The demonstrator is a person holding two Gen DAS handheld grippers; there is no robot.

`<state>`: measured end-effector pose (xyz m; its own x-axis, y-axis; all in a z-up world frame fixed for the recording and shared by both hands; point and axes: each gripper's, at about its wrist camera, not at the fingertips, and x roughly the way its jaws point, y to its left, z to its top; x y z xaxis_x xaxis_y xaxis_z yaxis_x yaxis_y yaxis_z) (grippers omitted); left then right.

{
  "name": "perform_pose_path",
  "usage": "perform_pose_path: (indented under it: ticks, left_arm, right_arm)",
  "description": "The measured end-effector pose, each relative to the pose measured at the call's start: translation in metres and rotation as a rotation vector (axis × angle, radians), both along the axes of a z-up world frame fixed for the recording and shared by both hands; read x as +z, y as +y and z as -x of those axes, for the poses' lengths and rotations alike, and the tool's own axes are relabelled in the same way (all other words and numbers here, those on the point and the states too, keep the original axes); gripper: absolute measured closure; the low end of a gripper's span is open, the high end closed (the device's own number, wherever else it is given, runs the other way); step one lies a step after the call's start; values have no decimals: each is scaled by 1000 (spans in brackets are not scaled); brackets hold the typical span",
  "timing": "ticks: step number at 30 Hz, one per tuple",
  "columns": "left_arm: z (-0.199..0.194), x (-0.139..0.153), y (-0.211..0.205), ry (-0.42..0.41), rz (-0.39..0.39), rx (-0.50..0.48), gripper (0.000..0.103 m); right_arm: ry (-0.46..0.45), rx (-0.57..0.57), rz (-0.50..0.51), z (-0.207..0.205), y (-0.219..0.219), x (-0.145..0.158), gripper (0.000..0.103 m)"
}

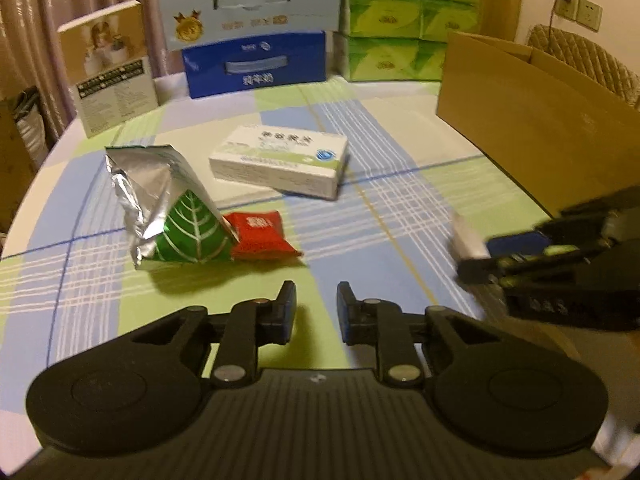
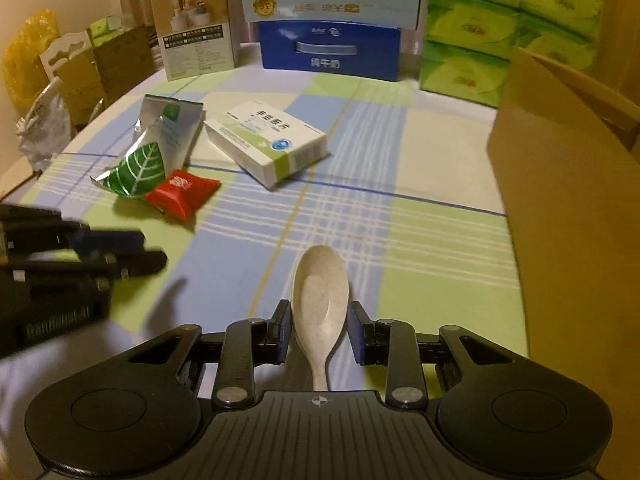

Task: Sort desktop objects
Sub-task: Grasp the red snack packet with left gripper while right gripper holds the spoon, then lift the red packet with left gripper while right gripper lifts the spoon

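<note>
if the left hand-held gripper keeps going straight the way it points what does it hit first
Probably bare tablecloth first. The left hand-held gripper, shut on nothing, aims between the red packet and the right one; the white medicine box lies beyond.

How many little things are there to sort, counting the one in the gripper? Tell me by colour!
White: 1, the medicine box
Silver and green: 1, the foil pouch
Red: 1, the red packet
Cream: 1, the spoon, held in the right gripper
Total: 4
</note>
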<state>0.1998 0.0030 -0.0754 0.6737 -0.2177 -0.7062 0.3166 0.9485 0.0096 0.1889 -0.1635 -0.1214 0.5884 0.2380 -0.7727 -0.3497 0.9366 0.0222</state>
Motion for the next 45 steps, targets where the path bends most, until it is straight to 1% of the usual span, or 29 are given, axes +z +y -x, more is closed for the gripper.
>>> perform_pose_path:
  ticks: [1,4,7,9,12,18,20,22,24,27,32,36,39,41,42,44,45]
  left_arm:
    - [-3,1,1,-12,-2,11,73]
    - [-12,3,1,-68,-34,49,61]
    - [-23,-1,-3,-101,-82,51,56]
    - [-31,-6,-8,-107,-113,34,56]
    - [-41,-14,-13,-105,-135,16,52]
    - [-59,-25,-15,-80,-137,24,54]
    - [-62,-26,-15,-70,-125,23,60]
    - [-61,-24,-16,-56,-111,18,71]
    - [-58,-24,-18,-47,-114,12,75]
    - [-45,-21,-17,-21,-89,3,76]
    - [-12,-15,-19,19,-58,-26,78]
    - [20,-12,-26,44,-47,-55,78]
    - [36,-12,-29,36,-57,-57,76]
    - [40,-12,-28,31,-56,-56,69]
    - [41,-12,-27,26,-55,-56,64]
    - [41,-11,-27,8,-68,-59,61]
    - [41,-11,-27,-2,-76,-61,59]
  right_arm:
    - [-2,-1,1,0,-1,-1,76]
    - [-5,-26,-14,-7,-4,-2,76]
    - [4,-44,-38,-15,-4,-4,76]
    - [-4,-45,-40,-19,-3,-5,76]
    - [-11,-55,-43,-26,-2,-7,76]
    - [-20,-64,-55,-33,-1,-8,76]
    - [-22,-62,-54,-33,-1,-9,76]
    - [-22,-57,-52,-32,0,-9,76]
    - [-17,-53,-52,-31,-1,-8,76]
    - [-4,-51,-56,-26,-4,-7,76]
    - [17,-47,-60,-13,-7,-3,76]
    - [35,-43,-69,7,-11,2,76]
    - [34,-36,-54,18,-11,1,76]
    - [36,-37,-51,21,-11,-1,76]
    - [35,-38,-52,21,-12,-1,76]
    - [27,-39,-55,20,-12,-2,72]
    - [20,-45,-55,19,-12,-2,62]
